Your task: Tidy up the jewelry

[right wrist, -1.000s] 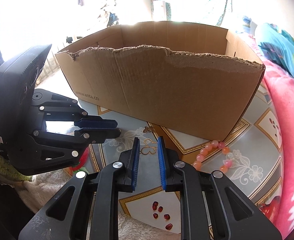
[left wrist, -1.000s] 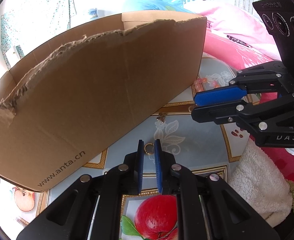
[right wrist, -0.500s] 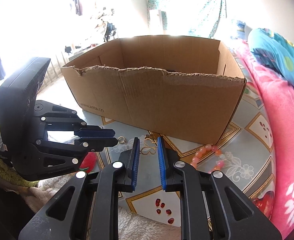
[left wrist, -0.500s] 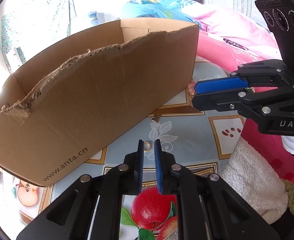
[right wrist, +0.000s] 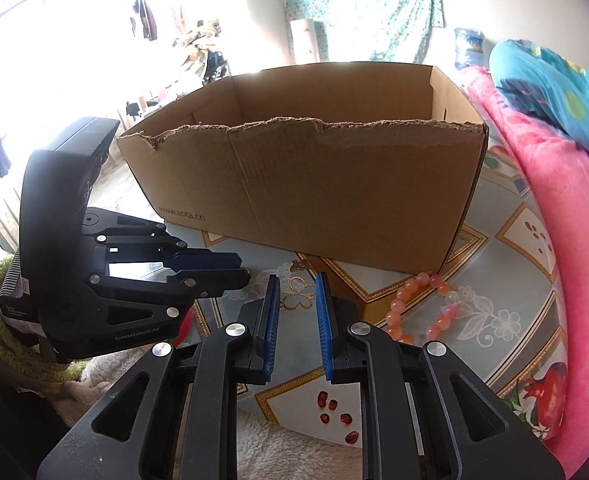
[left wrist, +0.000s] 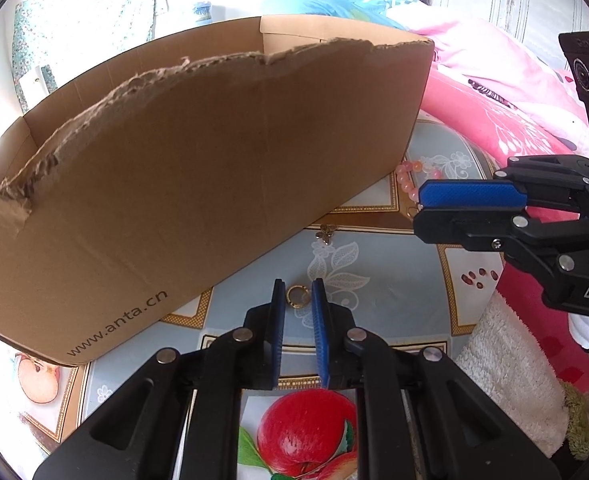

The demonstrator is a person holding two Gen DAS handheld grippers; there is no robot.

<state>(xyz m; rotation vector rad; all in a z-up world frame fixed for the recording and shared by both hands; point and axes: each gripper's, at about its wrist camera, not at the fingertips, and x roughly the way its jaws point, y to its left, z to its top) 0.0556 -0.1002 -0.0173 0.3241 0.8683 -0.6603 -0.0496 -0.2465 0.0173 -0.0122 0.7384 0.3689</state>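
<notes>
A torn-rimmed cardboard box (left wrist: 214,160) (right wrist: 334,184) stands on the patterned cloth, right behind both grippers. My left gripper (left wrist: 298,286) (right wrist: 244,269) points down at a small gold ring (left wrist: 298,295) lying on the cloth. Its jaws are opening, the ring shows in the narrow gap, and the pads do not press it. My right gripper (right wrist: 297,280) (left wrist: 418,210) hovers narrowly open over a gold looped pendant (right wrist: 298,300), apart from it. A gold flower charm (left wrist: 326,234) lies by the box's foot. A pink bead bracelet (right wrist: 422,308) (left wrist: 408,182) lies near the box's right corner.
A pink quilt (right wrist: 574,240) (left wrist: 494,92) rises along the right side, with blue bedding (right wrist: 554,80) behind it. White fleece (left wrist: 506,368) lies at the cloth's near edge. The fruit-print cloth (right wrist: 506,320) is bare right of the bracelet.
The right gripper has drawn back from the box, so more of the box's inside shows. The left jaws stand slightly wider. The ring and pendant lie where they were.
</notes>
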